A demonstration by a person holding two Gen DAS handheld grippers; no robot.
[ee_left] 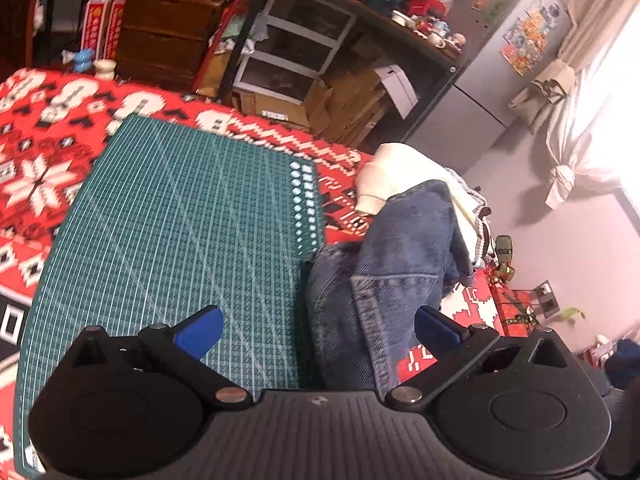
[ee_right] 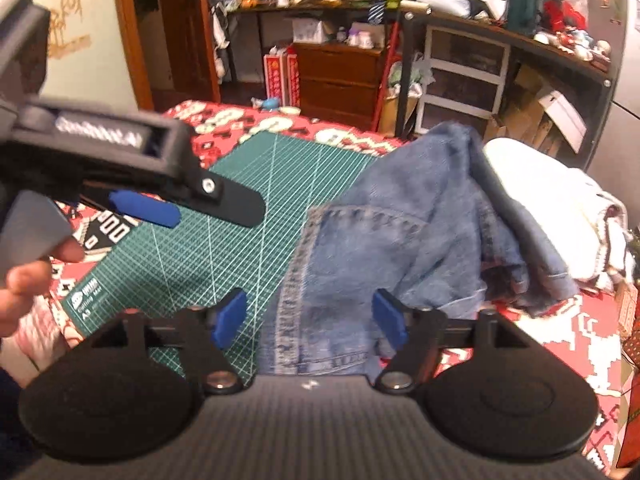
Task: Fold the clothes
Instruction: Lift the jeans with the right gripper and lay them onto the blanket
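A pair of blue jeans (ee_left: 400, 264) lies bunched at the right edge of the green cutting mat (ee_left: 188, 220). In the left wrist view my left gripper (ee_left: 320, 332) is open above the mat's right edge, its blue pads wide apart, with the jeans' seam below the gap. In the right wrist view my right gripper (ee_right: 309, 320) stands open over the jeans (ee_right: 400, 232); the denim waistband runs between the pads and neither pad presses on it. The left gripper (ee_right: 192, 208) reaches in from the upper left over the mat (ee_right: 240, 232), held by a hand (ee_right: 28, 280).
A pile of white and striped garments (ee_left: 404, 172) lies behind the jeans at the table's right end. A red patterned cloth (ee_left: 48, 140) covers the table. Shelves, drawers and cardboard boxes (ee_left: 344, 96) crowd the far side, with a grey fridge (ee_left: 496, 64) beyond.
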